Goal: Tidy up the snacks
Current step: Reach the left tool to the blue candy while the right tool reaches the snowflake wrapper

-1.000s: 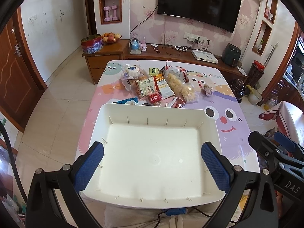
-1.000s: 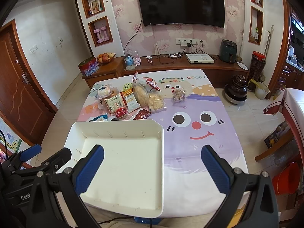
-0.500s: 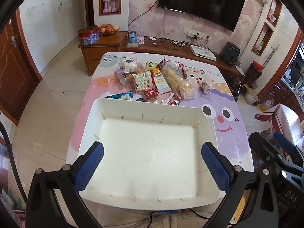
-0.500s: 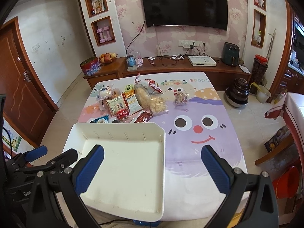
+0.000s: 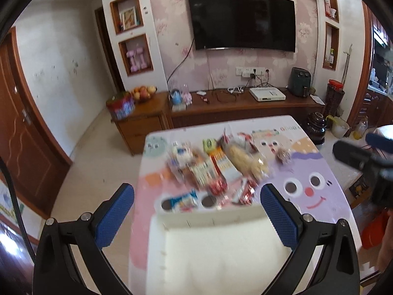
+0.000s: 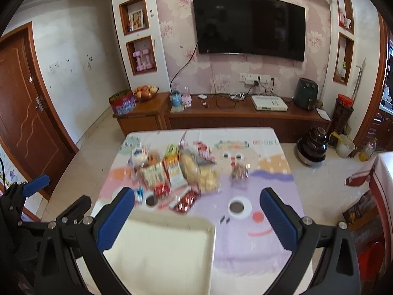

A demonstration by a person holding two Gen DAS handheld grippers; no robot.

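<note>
A white plastic bin (image 5: pixel 211 253) (image 6: pixel 159 253) sits empty at the near end of the cartoon-print table (image 5: pixel 319 172) (image 6: pixel 267 179). Beyond its far wall lies a blurred heap of snack packets (image 5: pixel 213 164) (image 6: pixel 176 169), with one small packet (image 6: pixel 239 170) apart to the right. My left gripper (image 5: pixel 196 216) hangs open above the bin's far wall, nothing between its blue pads. My right gripper (image 6: pixel 196 218) is open too, over the bin's right corner and the tablecloth. Each gripper shows at the edge of the other's view.
A wooden TV cabinet (image 6: pixel 221 115) with a fruit bowl (image 6: pixel 145 92), a tin and a set-top box runs behind the table, under a wall television (image 6: pixel 248 24). A dark pot (image 6: pixel 312 145) stands on the floor at the right. A door (image 6: pixel 22 113) is at the left.
Both cameras have tilted up and drawn back: the bin now fills only the bottom of each view, and the wall and television show. Both grippers stay open.
</note>
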